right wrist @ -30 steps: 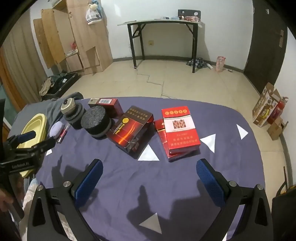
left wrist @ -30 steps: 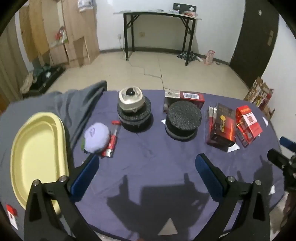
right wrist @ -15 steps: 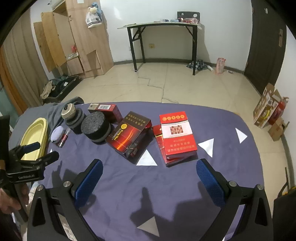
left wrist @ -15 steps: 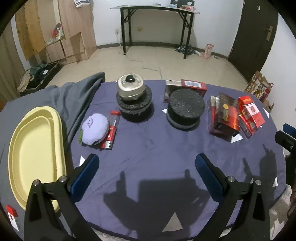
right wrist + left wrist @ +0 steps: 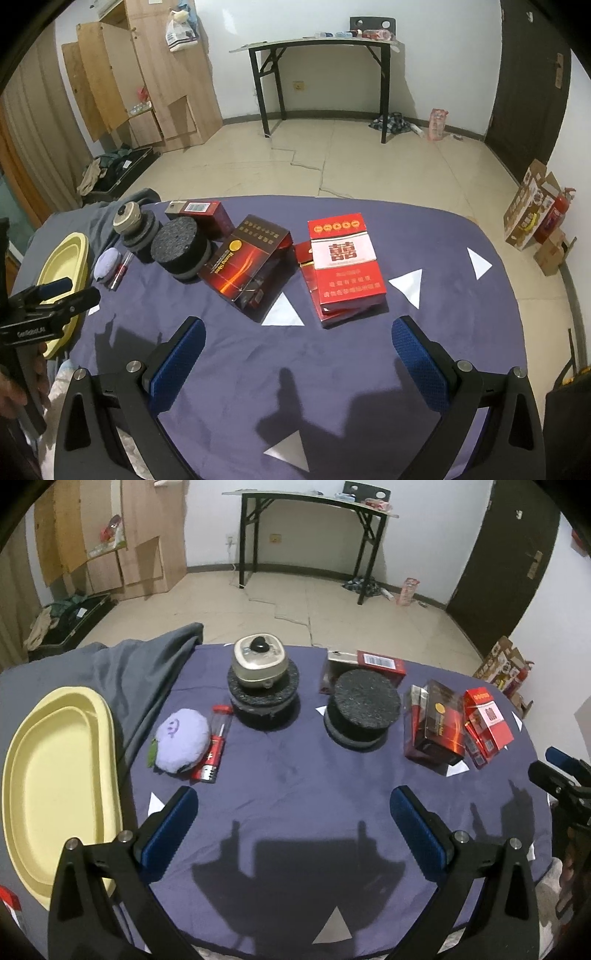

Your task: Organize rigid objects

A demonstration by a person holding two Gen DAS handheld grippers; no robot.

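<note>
On the purple cloth lie a dark red box (image 5: 245, 264), a bright red box (image 5: 345, 260) on another red box, a small red box (image 5: 201, 212), a black foam disc (image 5: 179, 249), and a beige lidded pot on a black disc (image 5: 260, 662). A lilac plush (image 5: 181, 736) and a red tube (image 5: 214, 751) lie to the left. A yellow tray (image 5: 48, 786) sits at the far left. My left gripper (image 5: 293, 829) is open above the near cloth. My right gripper (image 5: 295, 356) is open, short of the red boxes.
A grey cloth (image 5: 140, 672) is bunched at the table's back left by the tray. White paper triangles (image 5: 406, 286) lie on the cloth. The table's far edge drops to a tiled floor with a black table (image 5: 317, 70) and cardboard boxes (image 5: 532, 210).
Both grippers have pulled back and risen a little, so the objects look smaller and farther. Nothing on the table has moved. Both grippers stay open.
</note>
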